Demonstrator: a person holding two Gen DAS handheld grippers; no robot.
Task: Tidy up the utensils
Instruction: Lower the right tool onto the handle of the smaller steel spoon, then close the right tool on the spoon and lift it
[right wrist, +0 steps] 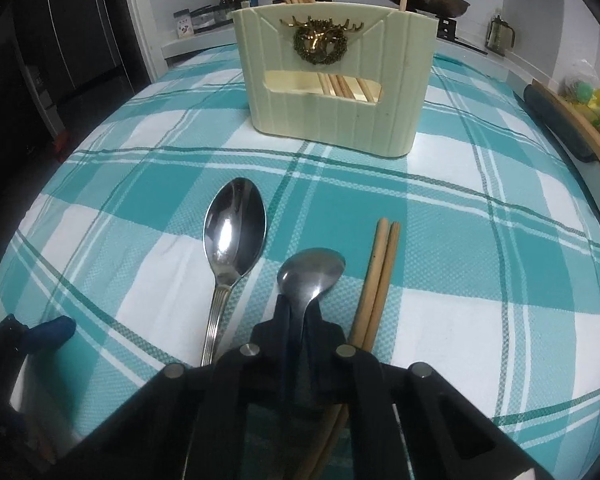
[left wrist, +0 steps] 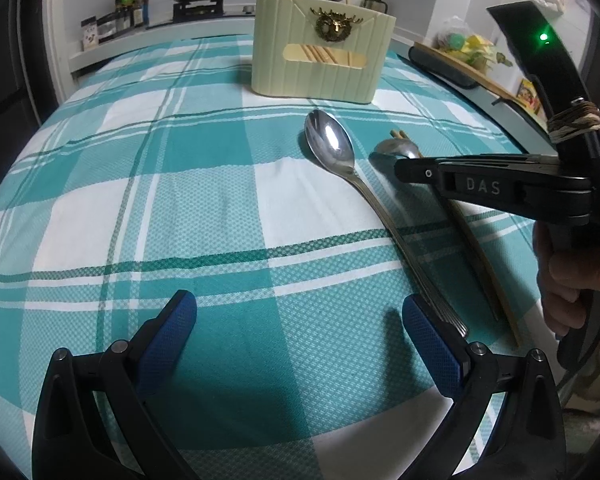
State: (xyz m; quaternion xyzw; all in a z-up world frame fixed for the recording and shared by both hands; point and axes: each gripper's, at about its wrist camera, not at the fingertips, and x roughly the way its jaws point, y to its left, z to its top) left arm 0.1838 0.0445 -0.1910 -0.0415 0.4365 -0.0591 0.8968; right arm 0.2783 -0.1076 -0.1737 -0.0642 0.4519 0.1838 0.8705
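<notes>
Now, our grip: we have the right gripper point(right wrist: 300, 320) pinched tight on the neck of the small spoon point(right wrist: 312, 270), just behind its bowl, which lies face down on the checked cloth point(right wrist: 140, 184).
Slip risk: we hold a thin, smooth metal neck; if it tilts as we lift, we judge it could swivel between the pads and drop.
Neighbours: the chopsticks point(right wrist: 380, 276) lie just beside the small spoon on one side and the large spoon point(right wrist: 234, 240) on the other; a sideways drag could knock either askew.
Left gripper: our left gripper point(left wrist: 300, 344) hovers wide open and empty, with the large spoon's handle end touching or nearly touching one pad; a nudge could shift it.
Holder: the cream utensil holder point(right wrist: 332, 92) stands farther back on the cloth, already holding chopsticks; we could catch its rim when lowering the spoon in.
</notes>
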